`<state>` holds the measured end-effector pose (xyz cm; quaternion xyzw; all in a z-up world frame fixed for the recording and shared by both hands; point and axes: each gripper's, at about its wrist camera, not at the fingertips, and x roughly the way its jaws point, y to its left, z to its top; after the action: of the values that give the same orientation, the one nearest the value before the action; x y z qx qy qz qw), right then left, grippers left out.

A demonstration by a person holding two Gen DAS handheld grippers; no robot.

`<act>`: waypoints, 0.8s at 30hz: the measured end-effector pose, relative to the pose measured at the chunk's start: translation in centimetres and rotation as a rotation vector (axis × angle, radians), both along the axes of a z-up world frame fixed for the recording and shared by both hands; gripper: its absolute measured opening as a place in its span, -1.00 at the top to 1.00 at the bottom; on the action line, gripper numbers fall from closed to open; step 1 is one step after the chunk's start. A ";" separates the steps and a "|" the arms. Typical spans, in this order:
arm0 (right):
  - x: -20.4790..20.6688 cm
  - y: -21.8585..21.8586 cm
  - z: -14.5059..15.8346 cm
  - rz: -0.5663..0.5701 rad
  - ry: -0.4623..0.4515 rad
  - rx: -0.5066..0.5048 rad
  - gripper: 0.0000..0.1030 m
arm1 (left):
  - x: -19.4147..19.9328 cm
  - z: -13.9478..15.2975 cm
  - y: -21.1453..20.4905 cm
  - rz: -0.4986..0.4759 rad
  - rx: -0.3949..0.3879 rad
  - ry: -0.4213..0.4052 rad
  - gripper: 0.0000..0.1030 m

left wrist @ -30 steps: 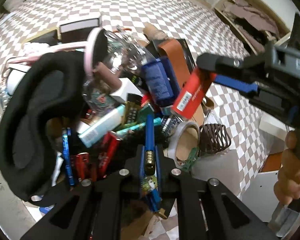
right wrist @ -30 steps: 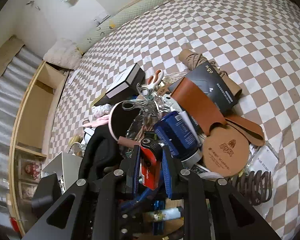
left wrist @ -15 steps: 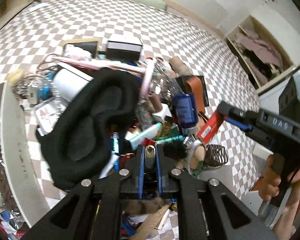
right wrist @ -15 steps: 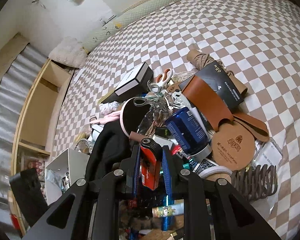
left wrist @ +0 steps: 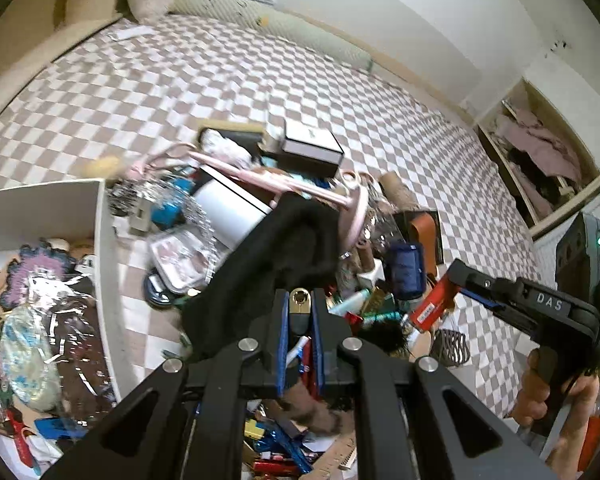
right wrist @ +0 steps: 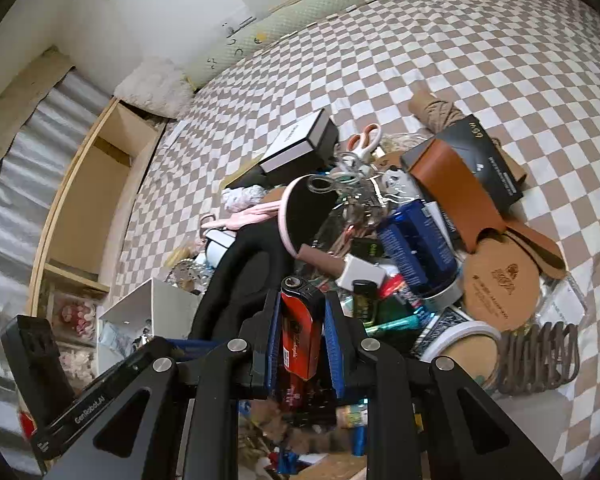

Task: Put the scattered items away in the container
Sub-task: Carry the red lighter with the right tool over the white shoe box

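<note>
My left gripper (left wrist: pixel 300 294) is shut on a small gold-capped item (left wrist: pixel 299 312), held above the pile and just right of the white container (left wrist: pixel 100 232), which holds several packets. A black cloth (left wrist: pixel 268 264) lies right behind the fingertips. My right gripper (right wrist: pixel 300 300) is shut on a red and black lighter-like item (right wrist: pixel 300 340) over the pile. In the left wrist view the right gripper (left wrist: pixel 448 280) comes in from the right with the red item (left wrist: pixel 432 306). The container's corner (right wrist: pixel 156 300) shows lower left in the right wrist view.
The pile on the checkered cover (left wrist: pixel 180 80) holds a black-and-white box (left wrist: pixel 312 148), scissors (right wrist: pixel 364 140), a blue can (right wrist: pixel 416 240), a brown leather piece (right wrist: pixel 452 184), a cork disc (right wrist: pixel 500 284) and a tape roll. A wooden shelf (right wrist: pixel 92 184) stands left. A hand (left wrist: pixel 540 388) grips the right handle.
My left gripper has risen and swung left with the gold-capped item, bringing the white container into its view. The right gripper drifted slightly, still holding the red item.
</note>
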<state>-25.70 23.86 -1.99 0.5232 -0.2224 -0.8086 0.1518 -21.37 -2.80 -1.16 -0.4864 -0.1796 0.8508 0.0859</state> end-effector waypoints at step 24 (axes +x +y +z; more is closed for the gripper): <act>0.3 -6.2 0.7 0.112 0.013 -0.035 0.58 | 5.2 2.5 -14.8 0.330 -0.086 0.093 0.79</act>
<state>-25.39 17.69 -1.32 0.5269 -0.2056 -0.7982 0.2075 -16.19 -17.62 1.31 -0.4138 -0.2163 0.8817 -0.0676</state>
